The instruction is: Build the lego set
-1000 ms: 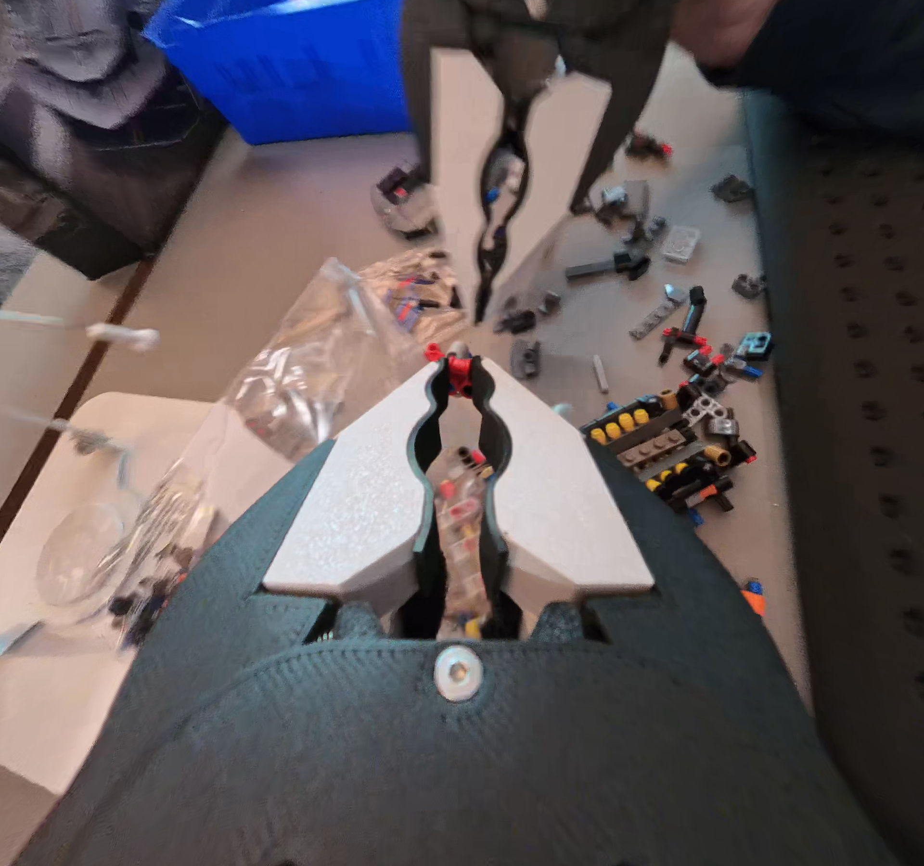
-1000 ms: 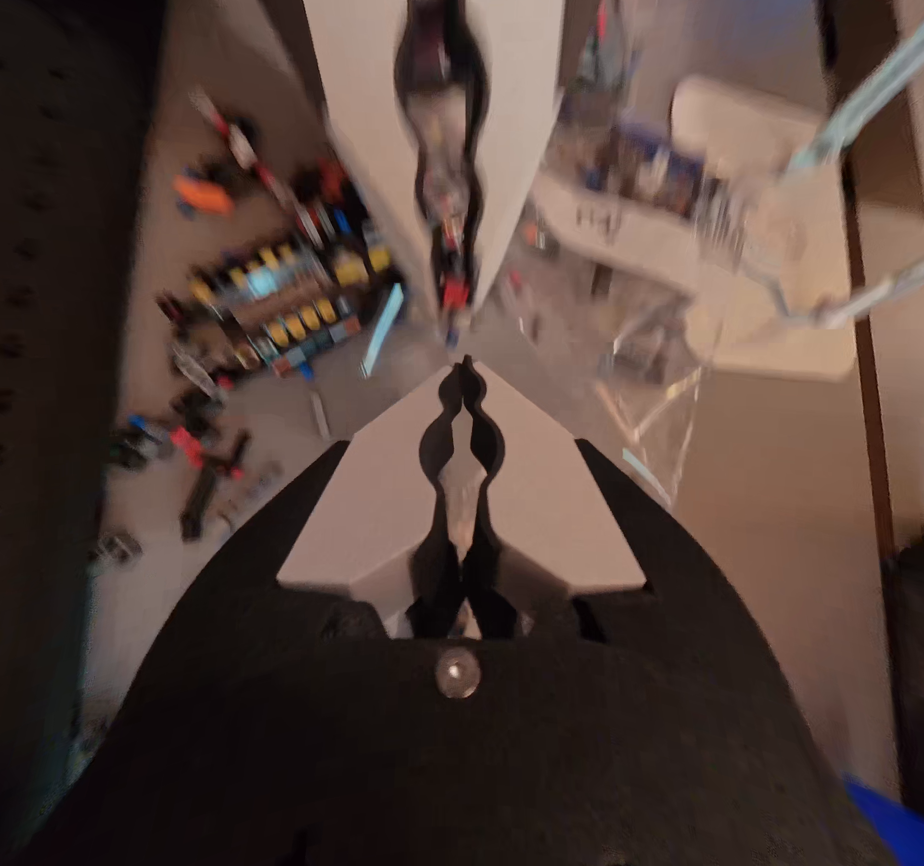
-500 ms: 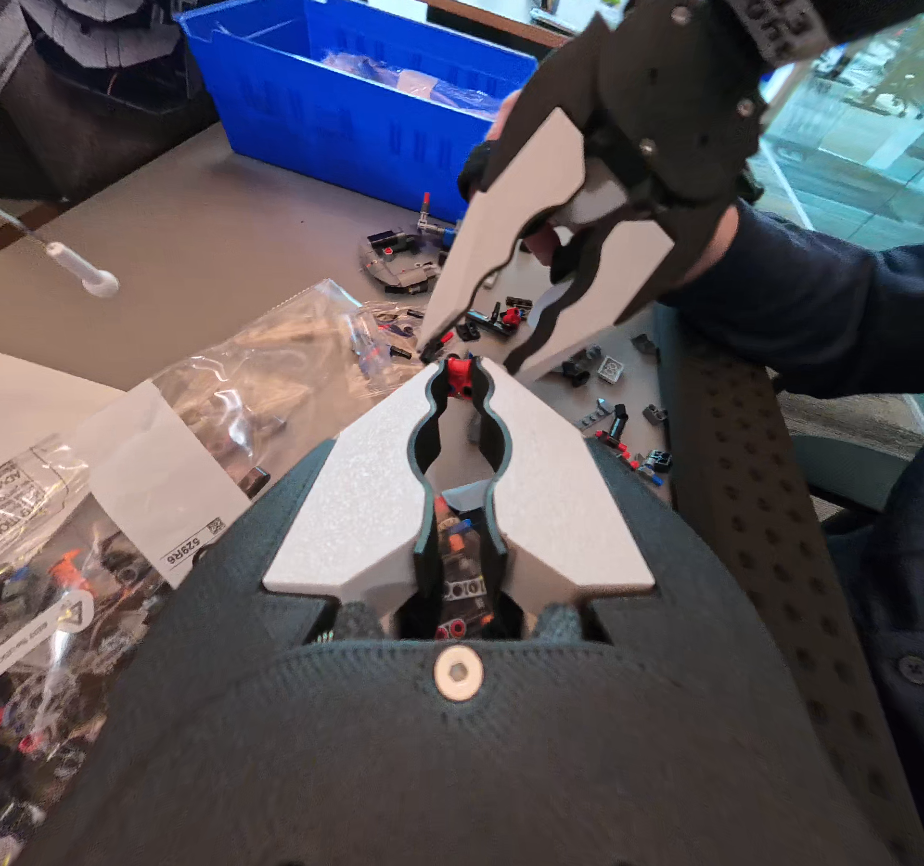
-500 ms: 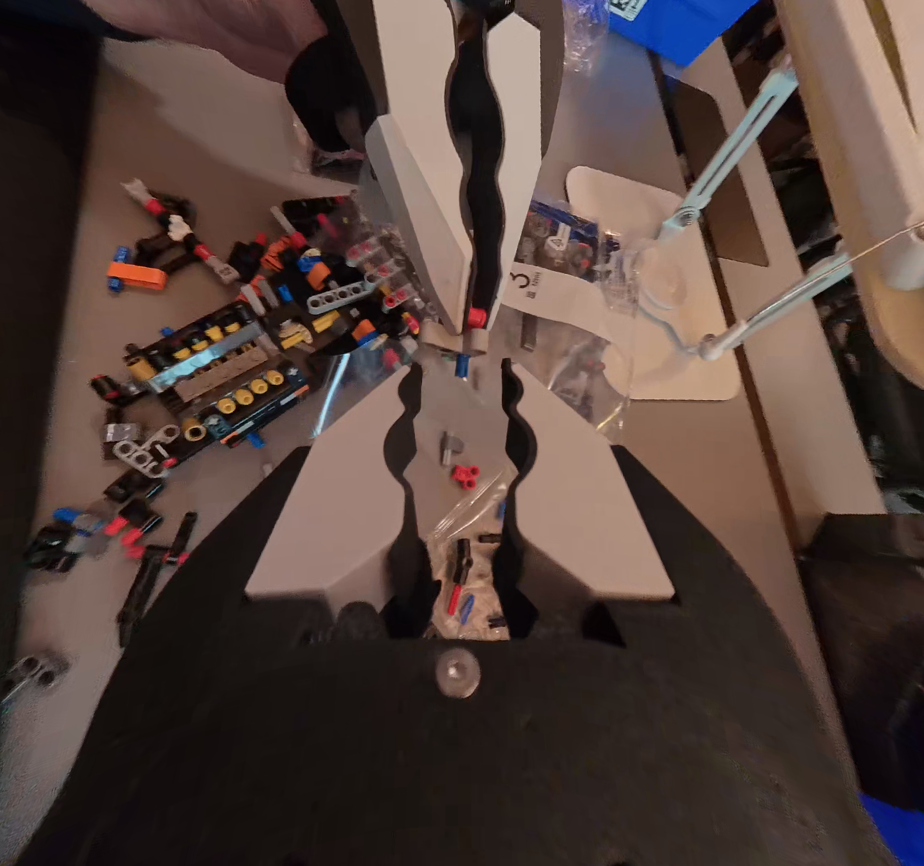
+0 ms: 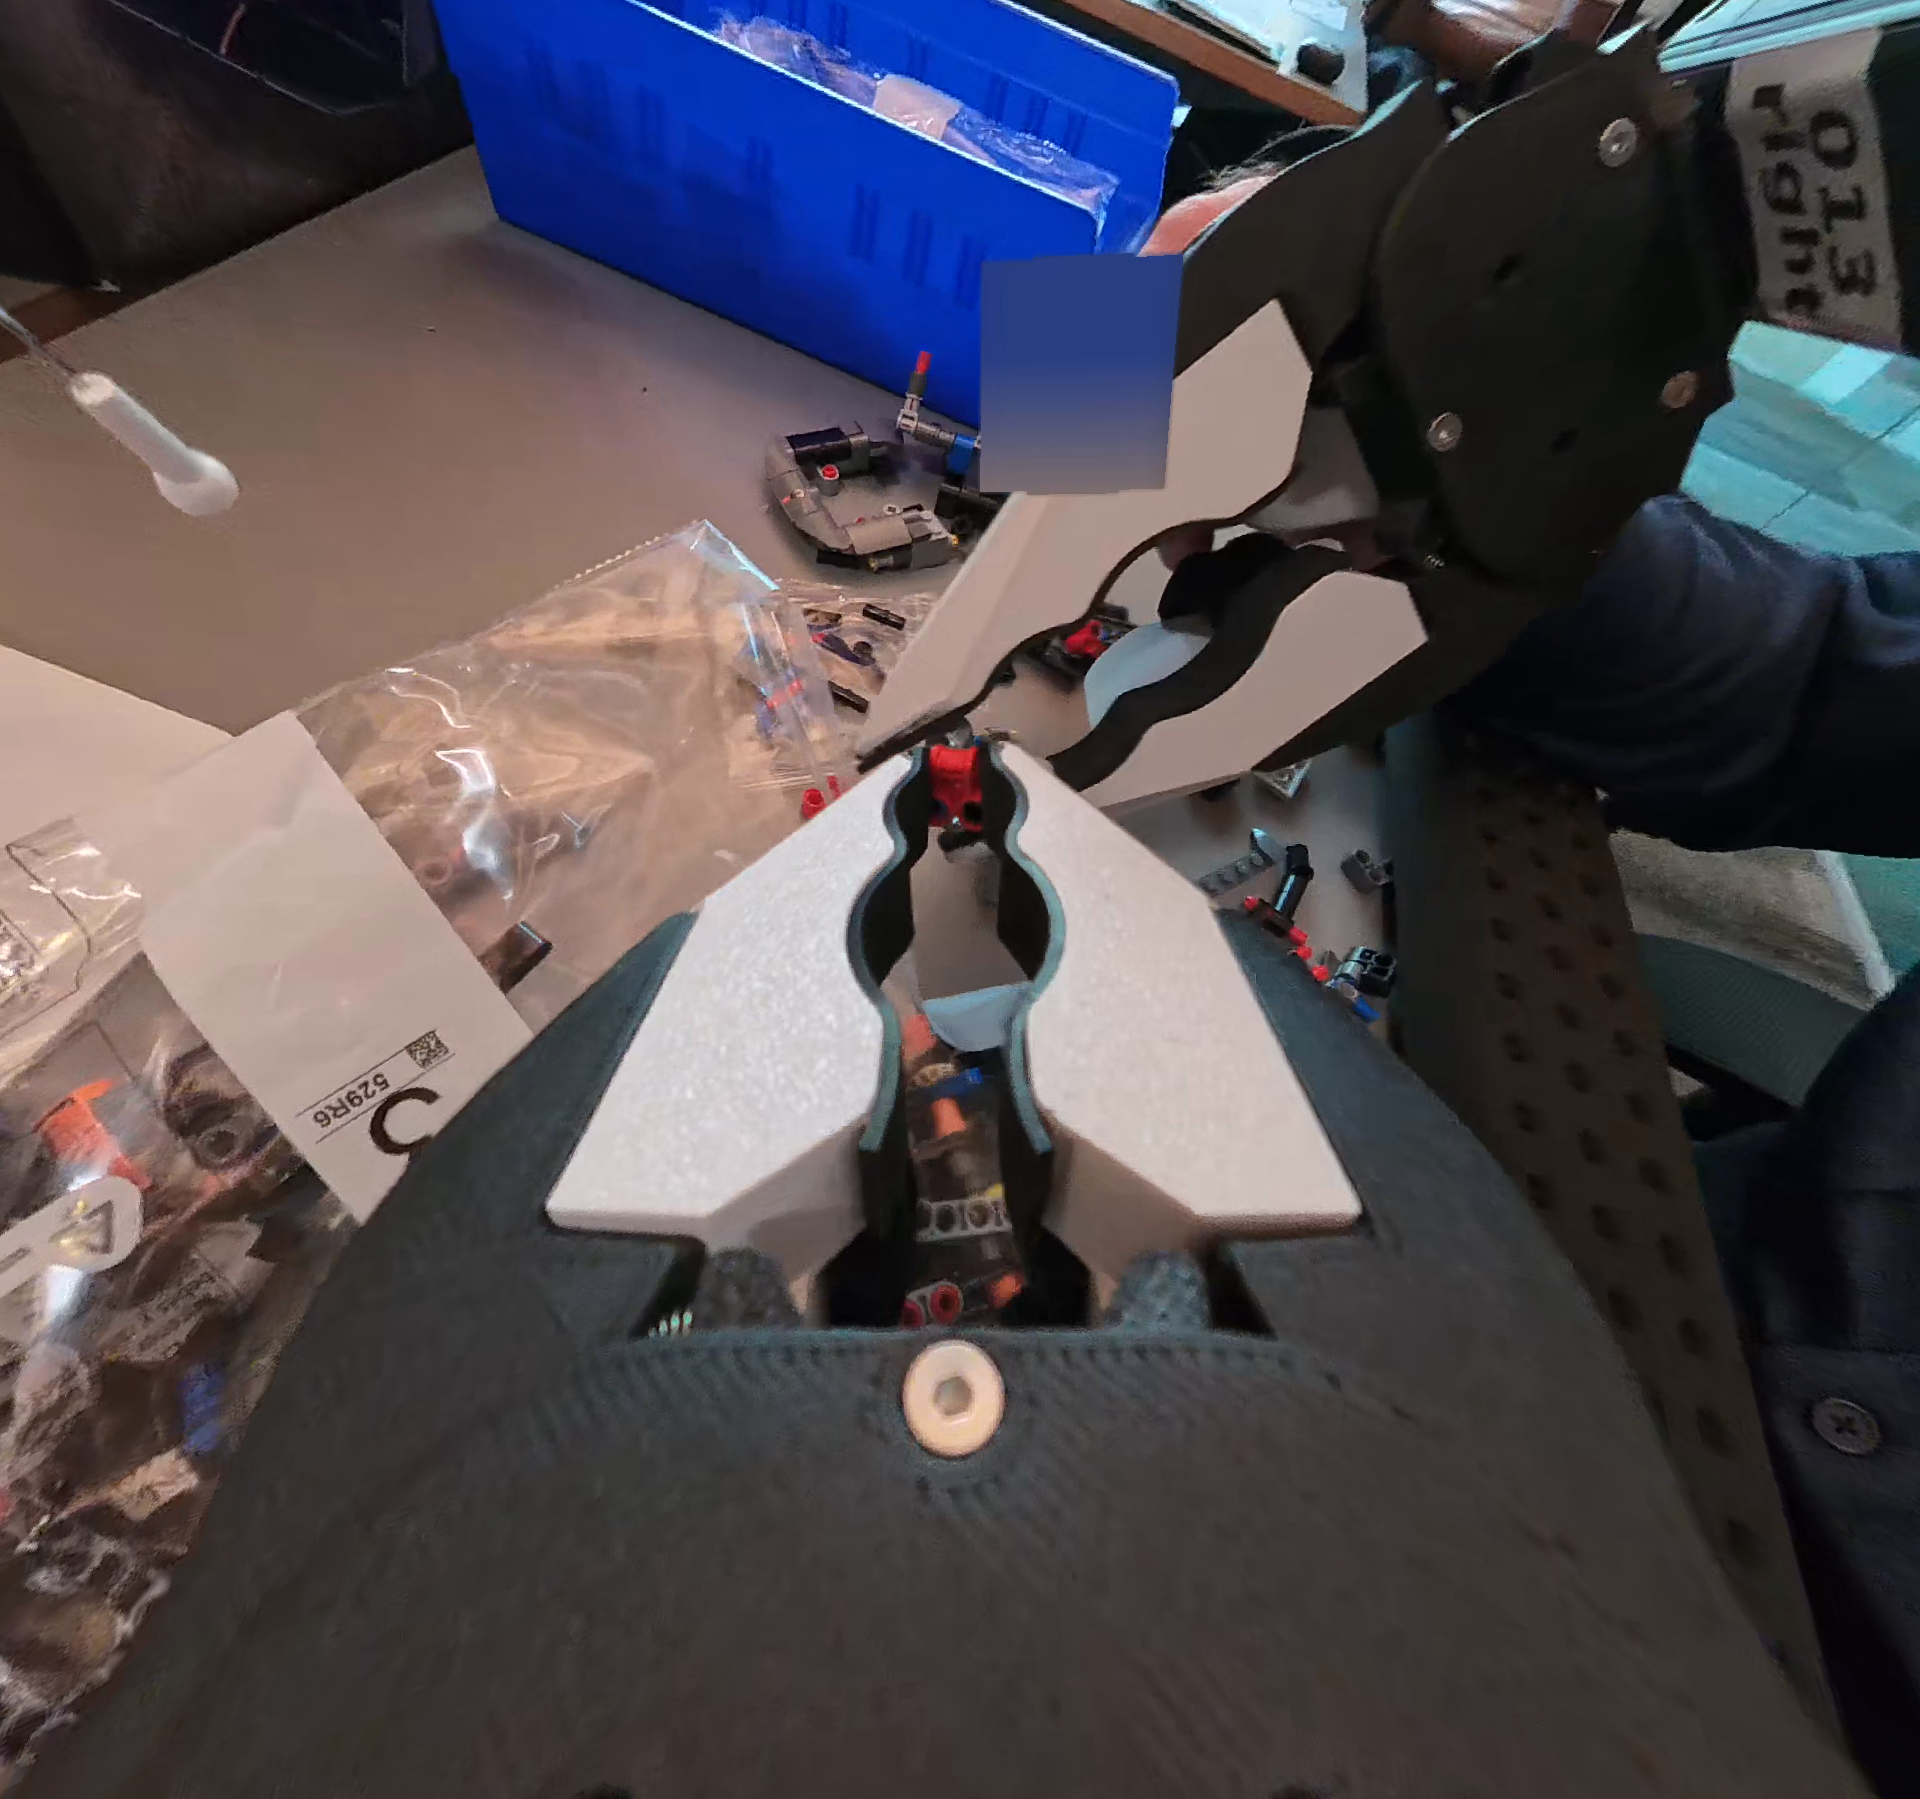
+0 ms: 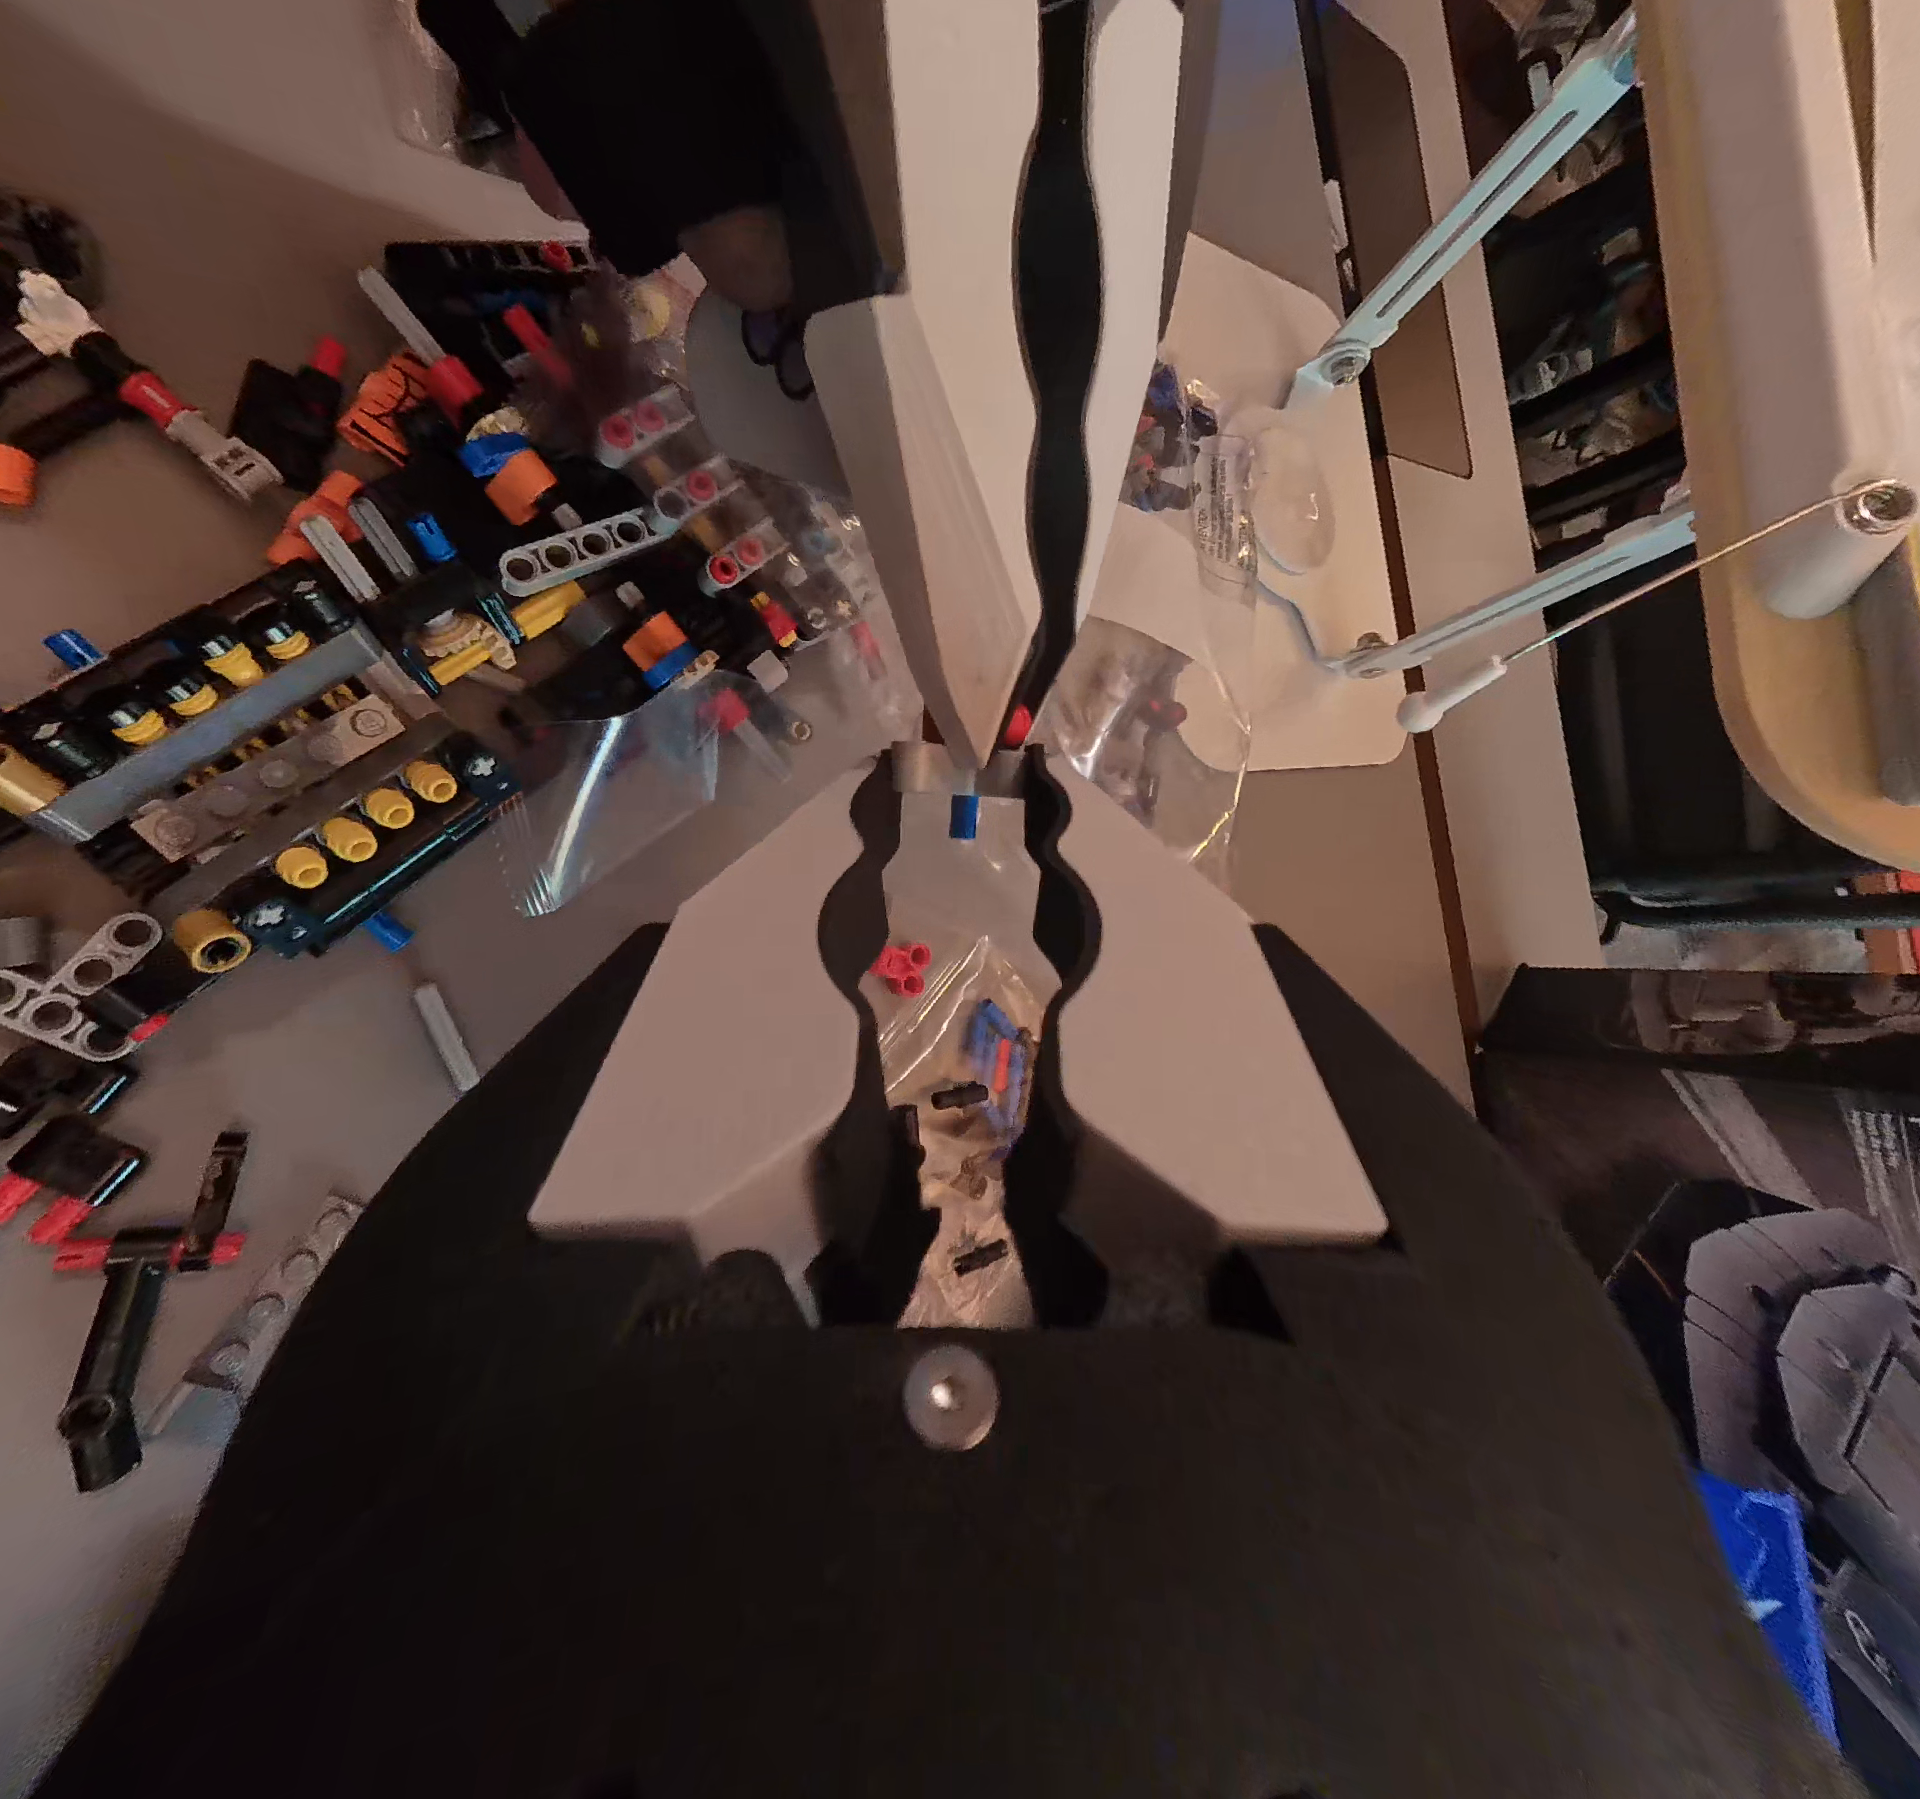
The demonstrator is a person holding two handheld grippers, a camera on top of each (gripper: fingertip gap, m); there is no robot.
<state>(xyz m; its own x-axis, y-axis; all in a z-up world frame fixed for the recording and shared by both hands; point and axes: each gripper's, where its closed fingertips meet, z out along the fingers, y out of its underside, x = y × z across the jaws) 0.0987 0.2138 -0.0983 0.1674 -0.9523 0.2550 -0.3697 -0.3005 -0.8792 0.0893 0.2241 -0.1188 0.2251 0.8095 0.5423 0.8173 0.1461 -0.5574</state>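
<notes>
My left gripper (image 5: pixel 954 760) is shut on a small red lego piece (image 5: pixel 956 785) and holds it above the table. In the right wrist view the left gripper (image 6: pixel 1000 733) comes down from the top, and a grey part (image 6: pixel 916 768) with a blue pin (image 6: pixel 964 814) hangs from the red piece (image 6: pixel 1014 721). My right gripper (image 6: pixel 961 781) is open, with its tips on either side of that grey part. I cannot tell whether they touch it. In the left wrist view its fingers (image 5: pixel 1039 586) reach in from the upper right.
A black build with yellow studs (image 6: pixel 270 793) and several loose parts lie on the table at the left. Clear bags of parts (image 5: pixel 540 741) lie below the grippers. A blue bin (image 5: pixel 790 118) and a small grey assembly (image 5: pixel 862 502) stand farther back. A white lamp arm (image 6: pixel 1455 191) stands at the right. My left and right fingertips are right by each other.
My right gripper opened and moved in, so its tips now straddle the part at my left gripper's tip. My left gripper kept its hold on the red piece.
</notes>
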